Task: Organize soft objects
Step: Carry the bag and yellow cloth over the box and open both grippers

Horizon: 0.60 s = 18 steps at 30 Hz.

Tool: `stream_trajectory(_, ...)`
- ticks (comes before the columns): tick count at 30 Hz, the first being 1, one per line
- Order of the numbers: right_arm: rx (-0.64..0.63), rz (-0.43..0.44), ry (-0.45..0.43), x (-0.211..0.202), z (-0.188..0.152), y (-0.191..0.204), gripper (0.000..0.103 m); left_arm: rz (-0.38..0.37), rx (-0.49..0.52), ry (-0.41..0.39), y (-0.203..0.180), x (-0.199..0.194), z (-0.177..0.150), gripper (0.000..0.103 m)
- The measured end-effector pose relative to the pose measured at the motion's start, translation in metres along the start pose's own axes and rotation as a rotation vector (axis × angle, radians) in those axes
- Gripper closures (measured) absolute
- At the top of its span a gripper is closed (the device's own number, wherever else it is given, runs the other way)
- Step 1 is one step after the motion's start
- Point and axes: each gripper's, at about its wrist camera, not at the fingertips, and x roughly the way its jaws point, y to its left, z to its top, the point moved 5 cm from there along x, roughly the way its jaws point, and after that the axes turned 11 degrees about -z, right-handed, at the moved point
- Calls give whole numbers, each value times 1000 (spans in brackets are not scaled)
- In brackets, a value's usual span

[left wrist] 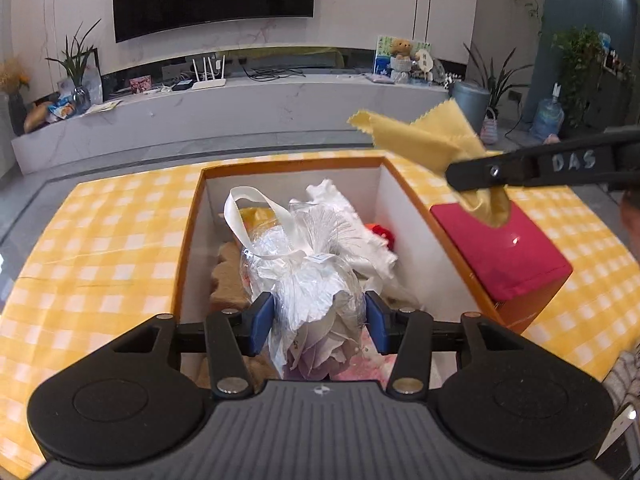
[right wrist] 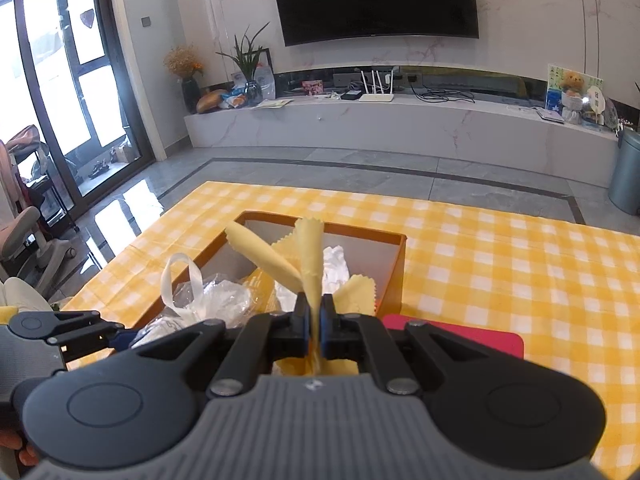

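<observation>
Spotter: Left tongs (left wrist: 320, 308), nearest your lens: what's between them?

Operator: I see the clear plastic bag (left wrist: 316, 276), stuffed with something white. It sits right between the blue pads (left wrist: 265, 320), which stand apart at its sides. I cannot tell whether they press on it. The bag lies inside the orange-rimmed box (left wrist: 288, 164) on top of other soft things, at the box's near end.

Spotter: And your other hand?

Operator: I have the right tongs (right wrist: 316, 312) clamped together on the yellow cloth (right wrist: 312, 256). It is held in the air over the box's right wall, with its zigzag corners fanning up past the tips.

Spotter: Where is all this on the table (left wrist: 100, 240)?

Operator: The box stands mid-table and runs toward the far edge. A red fabric piece (left wrist: 504, 248) lies just beside its right wall.

Spotter: Anything you can't read?

Operator: Under the bag I glimpse a tan fuzzy thing (left wrist: 228, 276), a red scrap (left wrist: 382, 234) and crumpled white fabric (left wrist: 352, 216), mostly buried. My own tong bodies cut off the box's near wall.
</observation>
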Motion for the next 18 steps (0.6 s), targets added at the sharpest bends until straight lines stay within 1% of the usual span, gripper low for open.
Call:
stream_trajectory(1, -4, 2, -1, -1, -1, 2, 101, 20, 10, 8, 1, 2, -2, 34)
stream_trajectory(2, -6, 4, -2, -3, -1, 3, 101, 43, 23, 15, 0, 5, -4, 29)
stream_trajectory(4, -10, 5, -1, -6, -1, 5, 101, 115, 25, 45, 2, 9, -7, 26)
stream_trajectory(5, -12, 7, -1, -7, -2, 6, 101, 150, 18, 45, 4, 8, -6, 24)
stream_trajectory(6, -16, 8, 0, -9, -3, 7, 101, 173, 7, 22, 5, 4, -3, 23)
stream_trajectory(7, -21, 8, -1, -10, -3, 7, 101, 191, -13, -17, 7, -3, 0, 21)
stream_trajectory(8, -25, 6, -2, -12, -2, 7, 101, 202, -35, -65, 9, -11, 3, 16)
stream_trajectory(10, -37, 4, 1, -13, -2, 7, 101, 222, -72, -154, 13, -26, 9, 9)
stream_trajectory(12, -54, 32, 17, -13, -4, 11, 101, 259, -88, -219, 15, -37, 16, 8)
stream_trajectory(15, -45, 150, 103, -6, -14, 19, 101, 282, -89, -268, 15, -44, 22, 5)
stream_trajectory(16, -52, 173, 133, -3, -18, 23, 101, 281, -98, -271, 16, -44, 23, 5)
stream_trajectory(18, -75, 178, 180, 6, -29, 28, 101, 275, -139, -250, 19, -40, 23, 5)
